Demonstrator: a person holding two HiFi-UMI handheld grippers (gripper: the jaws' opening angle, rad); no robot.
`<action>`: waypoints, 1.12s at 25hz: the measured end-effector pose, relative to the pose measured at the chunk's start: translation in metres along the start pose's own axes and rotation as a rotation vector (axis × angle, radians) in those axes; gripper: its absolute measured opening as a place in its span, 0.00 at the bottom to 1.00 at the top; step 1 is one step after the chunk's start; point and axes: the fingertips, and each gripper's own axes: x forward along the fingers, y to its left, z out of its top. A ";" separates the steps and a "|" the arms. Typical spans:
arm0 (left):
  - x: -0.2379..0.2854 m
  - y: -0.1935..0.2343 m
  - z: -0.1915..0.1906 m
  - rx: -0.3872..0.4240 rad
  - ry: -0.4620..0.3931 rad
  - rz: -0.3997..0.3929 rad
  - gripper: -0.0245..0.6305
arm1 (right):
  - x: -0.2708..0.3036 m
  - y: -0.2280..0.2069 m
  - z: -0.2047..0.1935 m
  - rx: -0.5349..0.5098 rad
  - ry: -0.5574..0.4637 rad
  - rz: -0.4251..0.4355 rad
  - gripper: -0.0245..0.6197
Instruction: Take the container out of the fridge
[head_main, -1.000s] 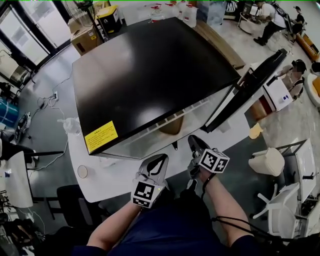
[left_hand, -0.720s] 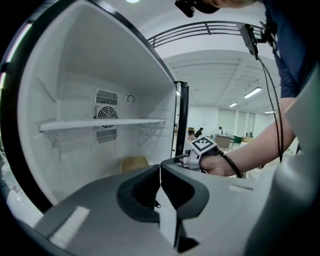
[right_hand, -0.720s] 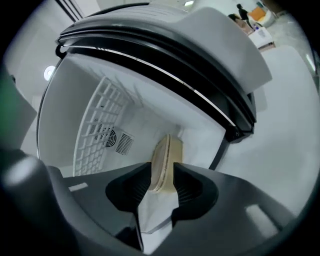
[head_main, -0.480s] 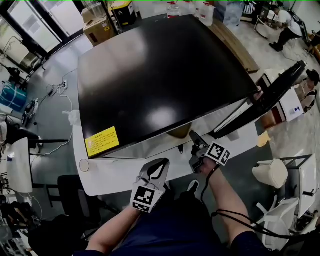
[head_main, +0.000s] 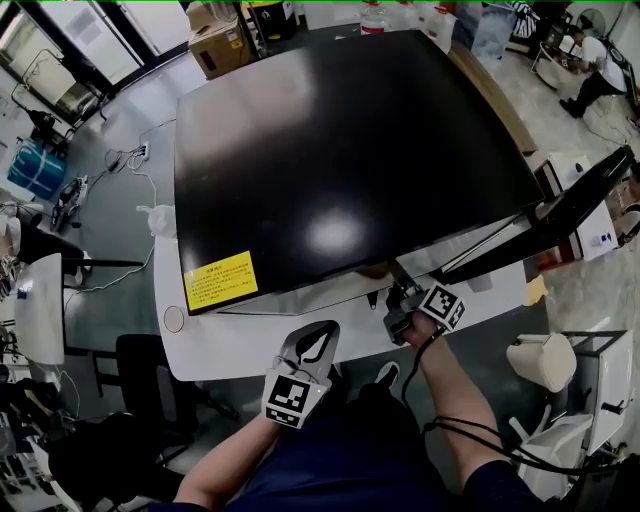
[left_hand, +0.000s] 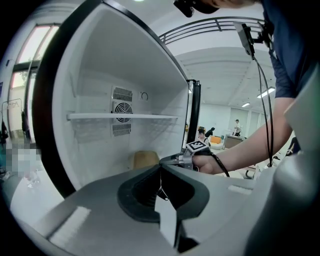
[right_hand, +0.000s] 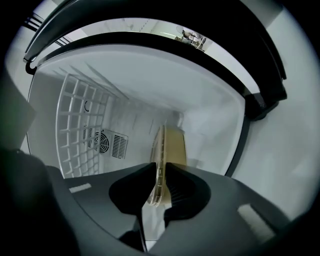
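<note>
The fridge (head_main: 350, 150) has a black top, and its door (head_main: 570, 205) stands swung open at the right. A tan container (left_hand: 145, 159) sits on the fridge floor near the back wall. My right gripper (head_main: 398, 285) reaches into the opening. In the right gripper view the container (right_hand: 175, 145) appears turned on edge, and its thin rim runs between the jaws of the right gripper (right_hand: 160, 167). Those jaws have just been closing and now pinch the rim. My left gripper (head_main: 310, 345) hangs shut and empty in front of the fridge, left of the right one; its tips meet in the left gripper view (left_hand: 161, 169).
A white wire shelf (left_hand: 122, 116) crosses the fridge interior, with a fan vent (left_hand: 121, 107) on the back wall. The fridge stands on a white table (head_main: 230, 345). A yellow label (head_main: 220, 280) marks its front left corner. A cream chair (head_main: 545, 360) stands at the right.
My right gripper has gone forward into the fridge opening and rolled, and its jaws now sit on the container's rim. The left gripper has hardly shifted.
</note>
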 end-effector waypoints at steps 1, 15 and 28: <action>0.000 -0.001 -0.002 -0.001 0.001 -0.003 0.04 | 0.000 0.000 -0.002 0.002 -0.003 0.002 0.15; 0.002 -0.019 -0.007 0.015 0.005 -0.080 0.04 | -0.030 -0.001 -0.027 0.080 -0.066 0.016 0.14; 0.023 -0.053 0.001 0.066 0.006 -0.205 0.04 | -0.091 0.002 -0.031 0.100 -0.143 0.018 0.14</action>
